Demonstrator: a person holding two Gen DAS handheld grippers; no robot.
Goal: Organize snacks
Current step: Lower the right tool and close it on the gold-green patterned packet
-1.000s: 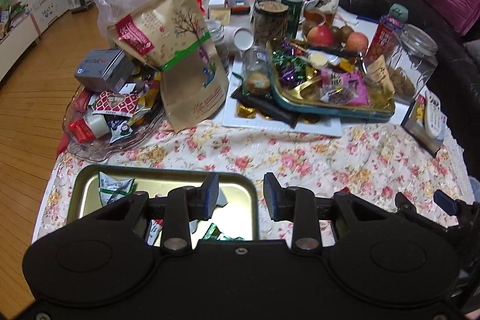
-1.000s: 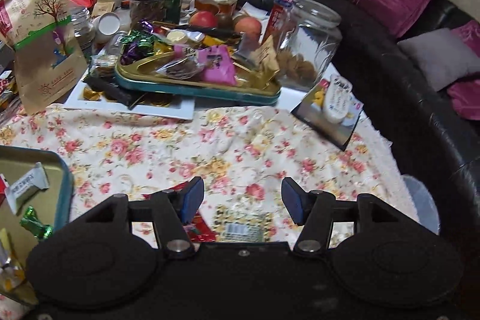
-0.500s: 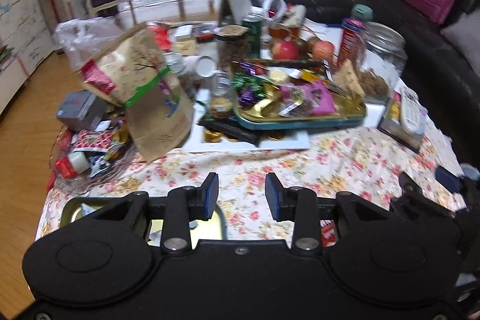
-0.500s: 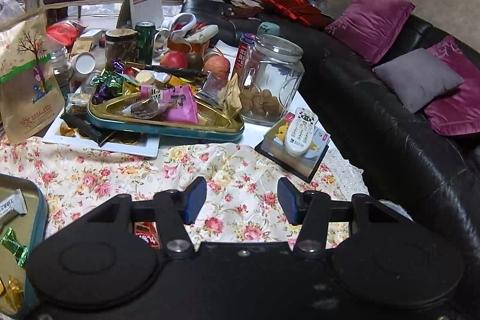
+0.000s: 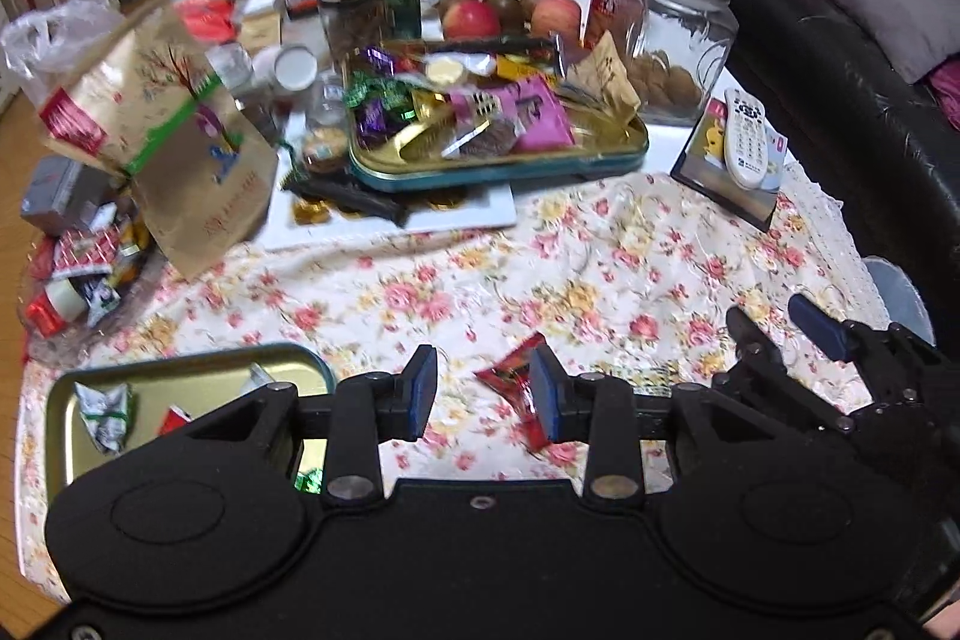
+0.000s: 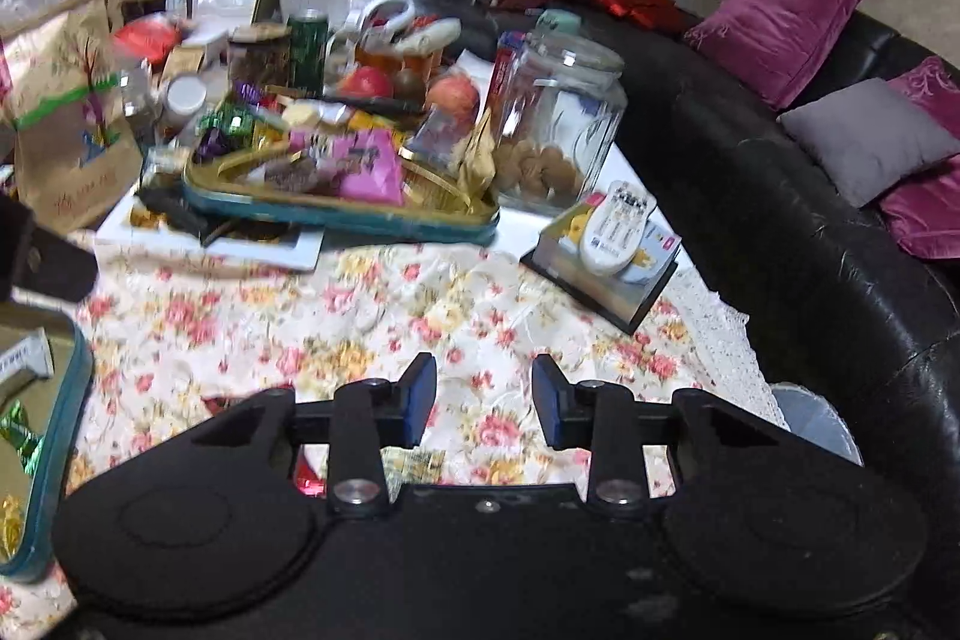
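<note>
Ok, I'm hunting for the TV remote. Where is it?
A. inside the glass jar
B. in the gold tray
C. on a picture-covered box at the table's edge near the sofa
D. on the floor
C: the white remote lies on the picture-covered box, beside the glass jar.

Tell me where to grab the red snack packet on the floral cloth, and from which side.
Grip the red snack packet across its narrow middle, coming from above with the left gripper, whose open jaws already frame it. It lies flat and slanted on the tablecloth, so turn the fingers square to its long edges.
</note>
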